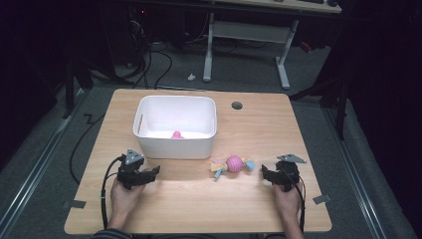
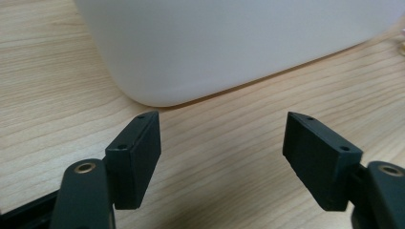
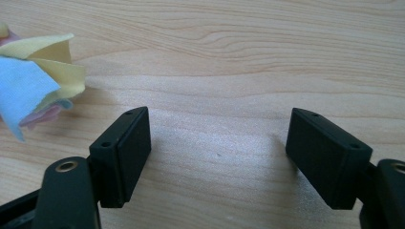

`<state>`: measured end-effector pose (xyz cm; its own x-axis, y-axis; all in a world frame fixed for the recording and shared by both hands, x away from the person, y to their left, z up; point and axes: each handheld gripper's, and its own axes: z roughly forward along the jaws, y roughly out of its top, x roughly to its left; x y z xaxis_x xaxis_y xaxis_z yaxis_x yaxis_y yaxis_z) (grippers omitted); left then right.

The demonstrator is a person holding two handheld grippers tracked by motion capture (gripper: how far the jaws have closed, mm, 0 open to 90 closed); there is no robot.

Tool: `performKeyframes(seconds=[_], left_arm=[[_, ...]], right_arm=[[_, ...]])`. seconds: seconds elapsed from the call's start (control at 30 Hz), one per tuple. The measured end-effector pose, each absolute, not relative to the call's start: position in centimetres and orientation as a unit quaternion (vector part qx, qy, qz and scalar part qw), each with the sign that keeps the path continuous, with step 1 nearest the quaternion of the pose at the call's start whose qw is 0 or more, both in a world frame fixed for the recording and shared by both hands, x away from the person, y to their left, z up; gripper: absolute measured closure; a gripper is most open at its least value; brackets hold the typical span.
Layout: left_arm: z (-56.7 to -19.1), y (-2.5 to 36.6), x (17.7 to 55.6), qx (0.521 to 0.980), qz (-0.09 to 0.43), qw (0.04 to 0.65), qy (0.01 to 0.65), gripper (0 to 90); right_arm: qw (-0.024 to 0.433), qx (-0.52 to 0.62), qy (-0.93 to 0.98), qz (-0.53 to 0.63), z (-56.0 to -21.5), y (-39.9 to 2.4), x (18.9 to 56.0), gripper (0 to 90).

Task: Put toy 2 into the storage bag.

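A white bin [image 1: 175, 148] stands on the wooden table, with a small pink thing [image 1: 176, 134] inside it. A pink ball toy with blue and yellow cloth tails [image 1: 233, 164] lies on the table to the right of the bin. My left gripper [image 1: 152, 172] rests open near the bin's front left corner; the bin wall [image 2: 229, 43] looms just beyond its jaws. My right gripper [image 1: 264, 173] is open, a short way right of the toy; the toy's cloth tails [image 3: 33, 76] show at the upper left of the right gripper view. Both grippers hold nothing.
A round cable hole [image 1: 237, 105] sits in the table [image 1: 209, 199] near its far edge. Tape tabs [image 1: 74, 204] mark the front corners. Beyond the table are a desk frame [image 1: 249, 40] and cables on the floor.
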<state>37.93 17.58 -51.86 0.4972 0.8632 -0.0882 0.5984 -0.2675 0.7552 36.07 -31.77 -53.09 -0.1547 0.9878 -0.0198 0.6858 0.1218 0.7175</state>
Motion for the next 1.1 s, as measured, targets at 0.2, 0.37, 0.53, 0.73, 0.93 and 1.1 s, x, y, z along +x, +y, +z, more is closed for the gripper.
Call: performKeyframes(seconds=[0.2,0.37,0.53,0.73,0.93,1.1], left_arm=[[-52.3,17.7,38.2,0.779,0.18,0.368,0.475,29.5],[-52.6,17.6,38.5,0.78,0.181,0.362,0.477,29.2],[-52.7,17.7,38.6,0.777,0.181,0.361,0.483,28.4],[-53.0,17.7,38.7,0.78,0.188,0.351,0.483,28.0],[-53.5,18.0,38.4,0.778,0.193,0.353,0.483,27.6],[-53.6,17.8,38.1,0.779,0.206,0.348,0.478,26.6]], right_arm=[[0.26,0.596,0.702,0.29,-53.1,-31.8,36.1,23.6],[0.26,0.596,0.702,0.29,-53.1,-31.8,36.1,23.5],[0.26,0.595,0.703,0.29,-53.1,-31.8,36.1,22.9],[0.251,0.583,0.716,0.291,-53.1,-32.0,35.9,17.4],[0.246,0.579,0.72,0.292,-53.0,-32.0,35.7,21.8],[0.247,0.576,0.72,0.298,-52.7,-32.2,35.3,26.5]])
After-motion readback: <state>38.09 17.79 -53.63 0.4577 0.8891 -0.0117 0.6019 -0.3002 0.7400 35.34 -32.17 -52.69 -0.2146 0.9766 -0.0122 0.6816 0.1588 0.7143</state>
